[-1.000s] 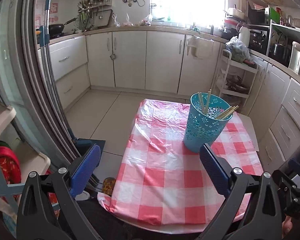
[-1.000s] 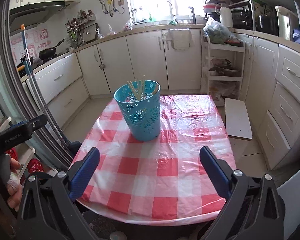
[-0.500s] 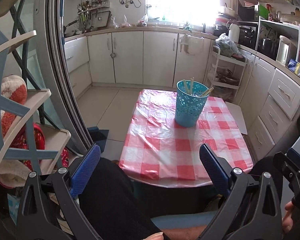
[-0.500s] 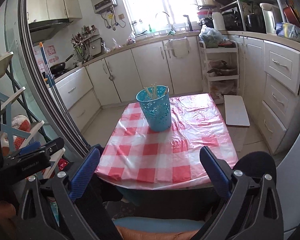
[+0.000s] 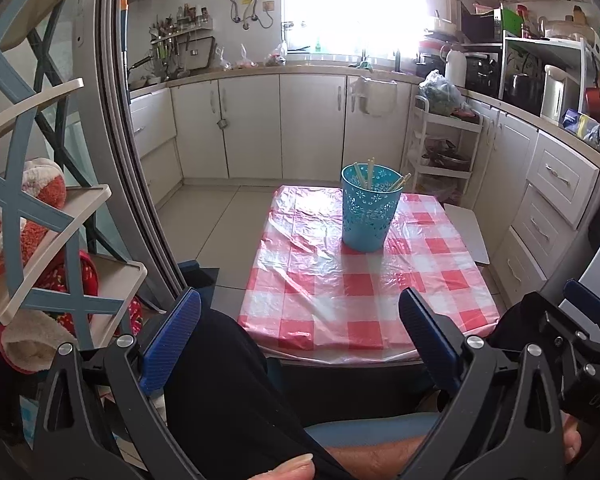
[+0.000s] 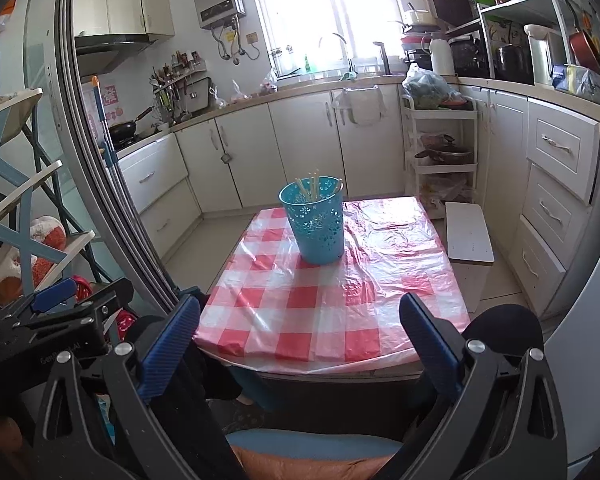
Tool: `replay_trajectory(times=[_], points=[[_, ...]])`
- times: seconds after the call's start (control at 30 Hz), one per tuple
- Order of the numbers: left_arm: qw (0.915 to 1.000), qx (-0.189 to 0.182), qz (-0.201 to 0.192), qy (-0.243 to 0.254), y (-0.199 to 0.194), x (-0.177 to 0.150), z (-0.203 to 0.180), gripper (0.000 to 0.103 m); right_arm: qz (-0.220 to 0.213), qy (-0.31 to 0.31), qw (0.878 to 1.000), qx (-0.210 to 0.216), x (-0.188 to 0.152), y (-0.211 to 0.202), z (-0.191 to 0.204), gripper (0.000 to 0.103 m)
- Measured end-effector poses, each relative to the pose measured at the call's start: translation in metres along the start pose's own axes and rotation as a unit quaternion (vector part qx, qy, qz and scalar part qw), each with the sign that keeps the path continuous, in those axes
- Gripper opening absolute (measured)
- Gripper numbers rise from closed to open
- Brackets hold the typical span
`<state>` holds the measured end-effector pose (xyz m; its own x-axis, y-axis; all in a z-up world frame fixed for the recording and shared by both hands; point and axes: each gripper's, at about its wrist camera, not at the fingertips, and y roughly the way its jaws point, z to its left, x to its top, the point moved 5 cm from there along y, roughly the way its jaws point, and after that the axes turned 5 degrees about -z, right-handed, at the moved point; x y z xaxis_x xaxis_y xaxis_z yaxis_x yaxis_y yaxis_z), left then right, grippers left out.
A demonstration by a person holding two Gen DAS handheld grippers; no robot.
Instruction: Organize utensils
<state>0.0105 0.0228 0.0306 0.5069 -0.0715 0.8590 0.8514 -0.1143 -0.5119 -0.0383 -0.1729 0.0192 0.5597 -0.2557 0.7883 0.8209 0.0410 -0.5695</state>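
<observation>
Both sets of fingers spread wide, nothing between them: my left gripper point(image 5: 299, 332) and my right gripper point(image 6: 300, 338) each hang off the near edge of the table point(image 6: 440, 280), over my lap, blue pads point(image 5: 172, 338) well apart. Neither touches anything. Left gripper's body also shows at the lower left of the right wrist view, right one's at the lower right of the left wrist view. Table carries a red-and-white checked cloth point(image 5: 364, 284) under a clear plastic sheet. Turquoise perforated holder point(image 5: 370, 208) stands upright on the cloth toward the far edge, roughly mid-width, a bit left of centre in the right wrist view point(image 6: 315, 220). Chopsticks point(image 5: 370, 174) stick out of its rim, some upright, a couple leaning to the right side. Rest of the cloth is bare. White board point(image 6: 468, 234) sits just beside the table's right edge; cannot tell whether it touches. White cabinets point(image 5: 312, 124) run behind.
</observation>
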Motion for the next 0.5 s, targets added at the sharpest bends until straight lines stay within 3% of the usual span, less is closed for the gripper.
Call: replay_trajectory(times=[0.33, 0.5], points=[[0.9996, -0.013, 0.016, -0.02, 0.005, -0.005, 0.006, 0.095, 0.01, -0.006, 1.0, 0.003, -0.003, 0.002, 0.004, 0.096], [0.9975, -0.05, 0.03, -0.041, 0.011, -0.01, 0.009, 0.096, 0.017, -0.003, 1.0, 0.004, -0.005, 0.003, 0.003, 0.096]])
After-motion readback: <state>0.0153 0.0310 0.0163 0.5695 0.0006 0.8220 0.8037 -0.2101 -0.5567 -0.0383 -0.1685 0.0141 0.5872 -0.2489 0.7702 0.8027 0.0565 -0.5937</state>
